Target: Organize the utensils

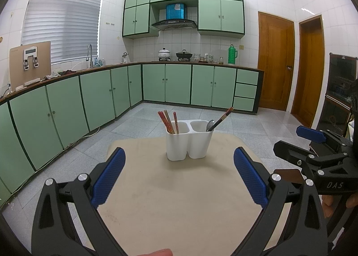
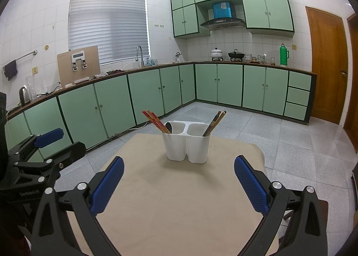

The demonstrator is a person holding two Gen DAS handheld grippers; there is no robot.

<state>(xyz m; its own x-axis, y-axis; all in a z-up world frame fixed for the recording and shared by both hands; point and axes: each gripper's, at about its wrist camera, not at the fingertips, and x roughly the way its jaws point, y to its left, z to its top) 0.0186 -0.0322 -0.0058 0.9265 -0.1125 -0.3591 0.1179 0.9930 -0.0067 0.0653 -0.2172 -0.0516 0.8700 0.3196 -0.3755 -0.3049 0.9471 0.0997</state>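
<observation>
Ahead, white utensil holder (image 1: 189, 143) on table (image 1: 179, 200), well beyond both grippers' wide-open, empty fingers (image 1: 109, 177)

White two-compartment utensil holder (image 1: 189, 141) standing upright toward the far end of a beige worktop (image 1: 179, 200): left compartment holds red chopsticks (image 1: 168, 121); right compartment holds a metal spoon (image 1: 209, 125) and dark chopsticks (image 1: 221, 119) leaning right. Left claw (image 1: 179, 175) in the foreground, blue pads (image 1: 109, 175) spread wide and empty, well short of the holder. Right claw (image 1: 313, 141) at the right edge, one blue pad visible, its state unclear.
</observation>
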